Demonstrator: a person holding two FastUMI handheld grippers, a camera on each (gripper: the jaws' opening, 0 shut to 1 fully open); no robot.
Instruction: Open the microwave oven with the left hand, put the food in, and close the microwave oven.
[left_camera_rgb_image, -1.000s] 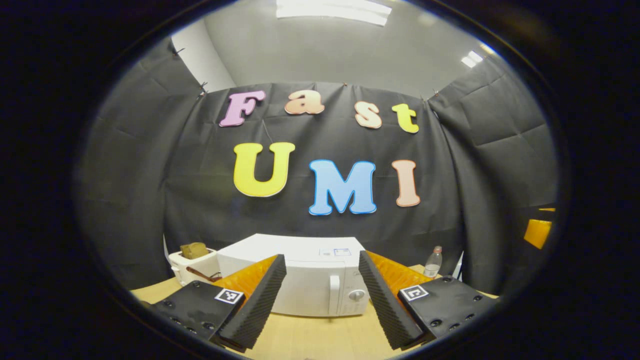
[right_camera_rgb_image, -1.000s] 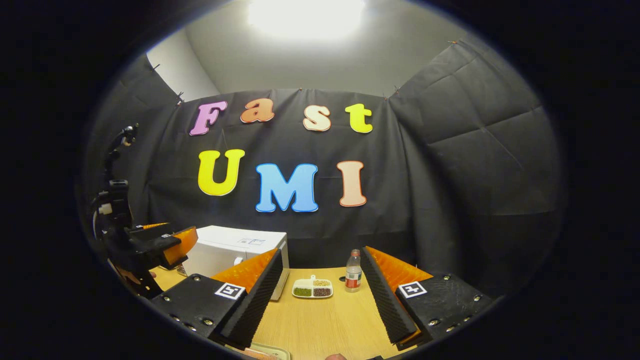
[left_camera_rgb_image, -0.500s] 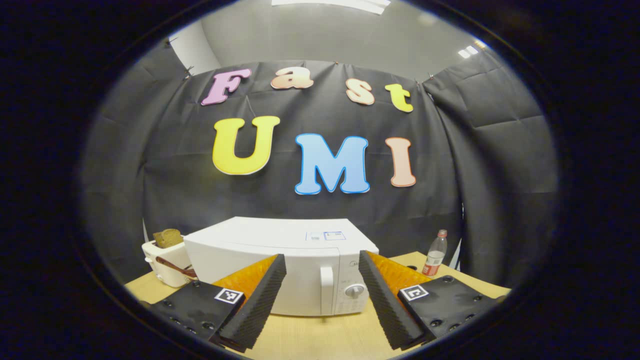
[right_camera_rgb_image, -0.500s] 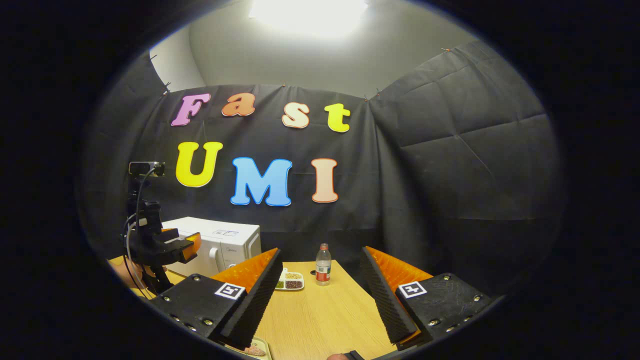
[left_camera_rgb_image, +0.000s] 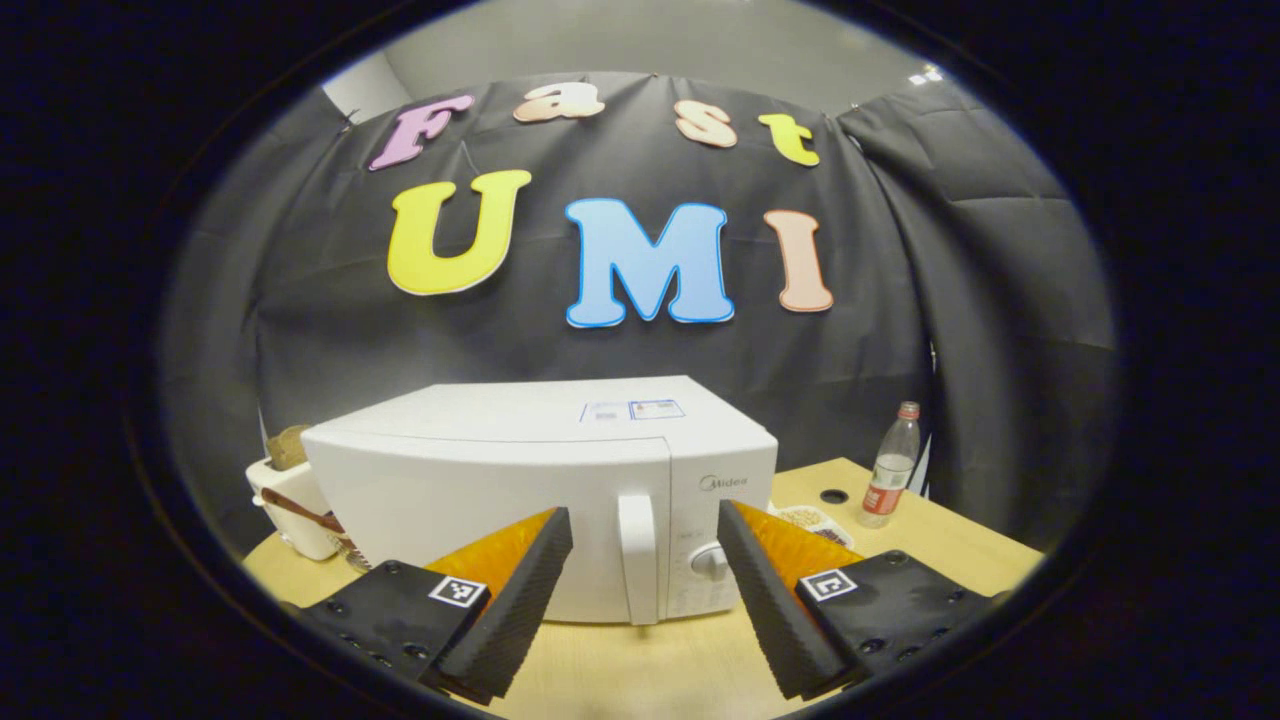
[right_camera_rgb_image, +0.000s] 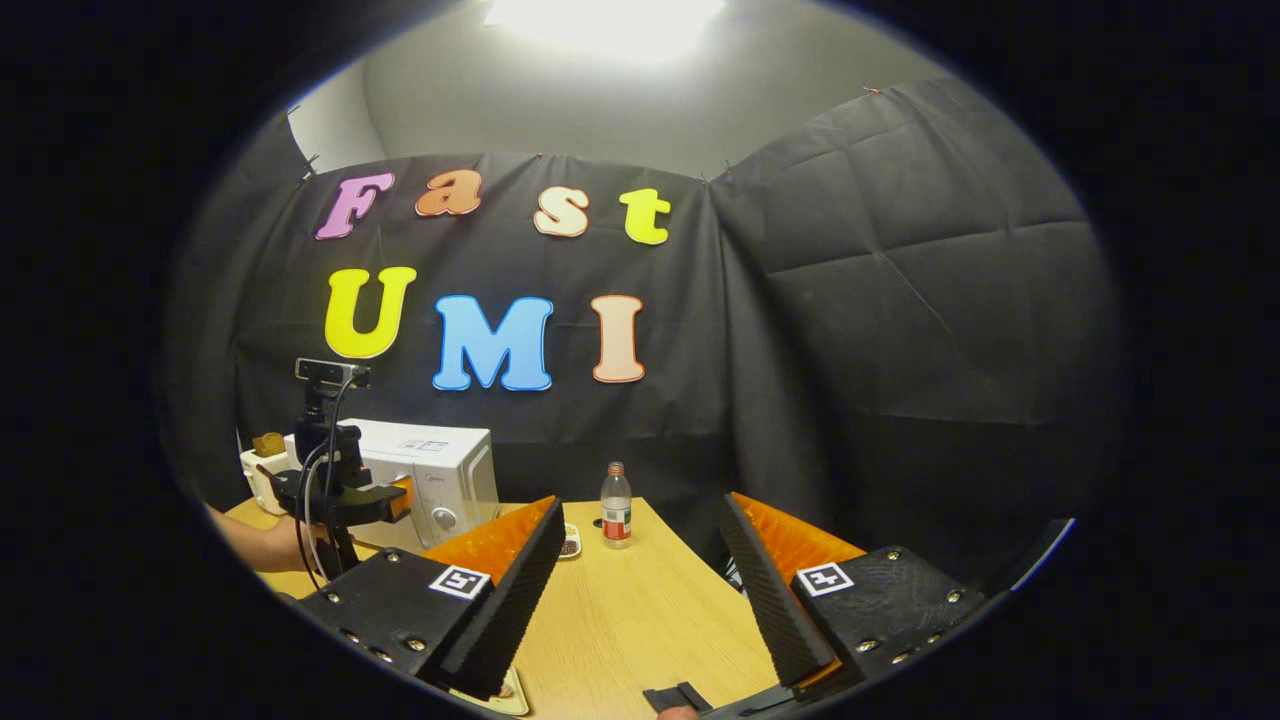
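Note:
The white microwave (left_camera_rgb_image: 480, 480) stands shut on the wooden table, close ahead in the left gripper view. Its upright door handle (left_camera_rgb_image: 637, 555) lines up with the gap of my left gripper (left_camera_rgb_image: 642, 512), which is open and short of touching it. The dial (left_camera_rgb_image: 708, 562) sits just right of the handle. A small divided plate of food (left_camera_rgb_image: 805, 520) lies right of the microwave, partly hidden by a finger. My right gripper (right_camera_rgb_image: 642, 500) is open and holds nothing, hovering over the table (right_camera_rgb_image: 640, 610). In the right gripper view the left gripper (right_camera_rgb_image: 345, 495), held by a hand (right_camera_rgb_image: 250, 545), faces the microwave (right_camera_rgb_image: 440, 470).
A plastic bottle (left_camera_rgb_image: 890, 465) stands right of the microwave, also seen as the bottle (right_camera_rgb_image: 616, 505) at the table's far edge. A white toaster (left_camera_rgb_image: 290, 490) with bread stands left of the microwave. A tray corner (right_camera_rgb_image: 510, 690) shows under the right gripper.
My left gripper has moved toward the microwave, which now looks much larger, with the handle between the fingers' line. The right gripper view has swung right, away from the microwave.

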